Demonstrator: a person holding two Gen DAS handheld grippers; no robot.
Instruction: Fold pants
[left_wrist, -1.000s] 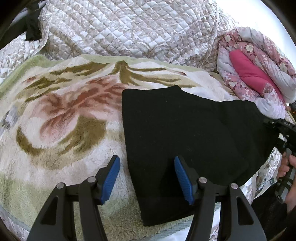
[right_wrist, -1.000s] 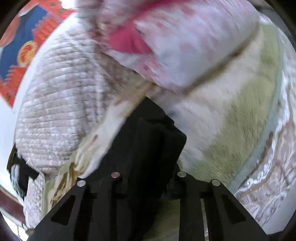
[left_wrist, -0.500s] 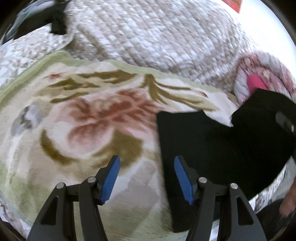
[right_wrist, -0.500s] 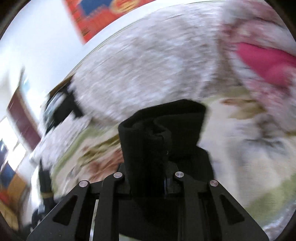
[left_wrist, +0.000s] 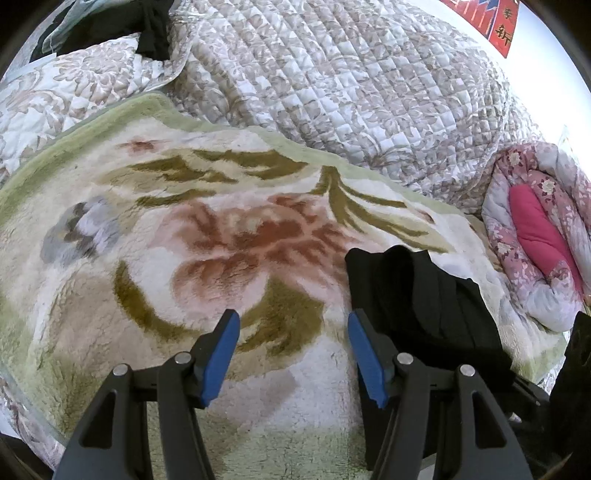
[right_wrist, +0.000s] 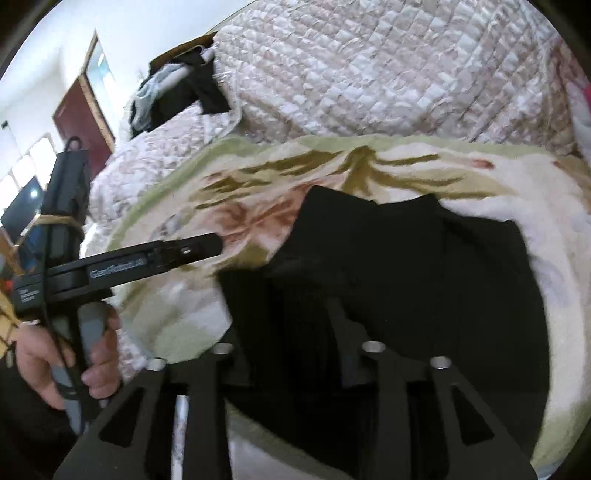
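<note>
The black pants (left_wrist: 421, 306) lie folded over on a floral fleece blanket (left_wrist: 184, 240) at the right of the left wrist view. My left gripper (left_wrist: 293, 354) is open and empty, hovering above the blanket just left of the pants. In the right wrist view the pants (right_wrist: 424, 266) fill the centre. My right gripper (right_wrist: 291, 325) is shut on a bunched fold of the pants at their near edge. The left gripper's body (right_wrist: 122, 266) shows at the left of that view, held by a hand.
A quilted grey-white bedspread (left_wrist: 351, 85) rises behind the blanket. A rolled pink floral quilt (left_wrist: 535, 236) lies at the right. Dark clothes (left_wrist: 147, 22) sit at the far left corner. A door (right_wrist: 85, 118) shows beyond the bed.
My right gripper has carried the pants' end over from the right and laid it onto the rest, so the pants now lie shorter and doubled. My left gripper stayed open and shifted left.
</note>
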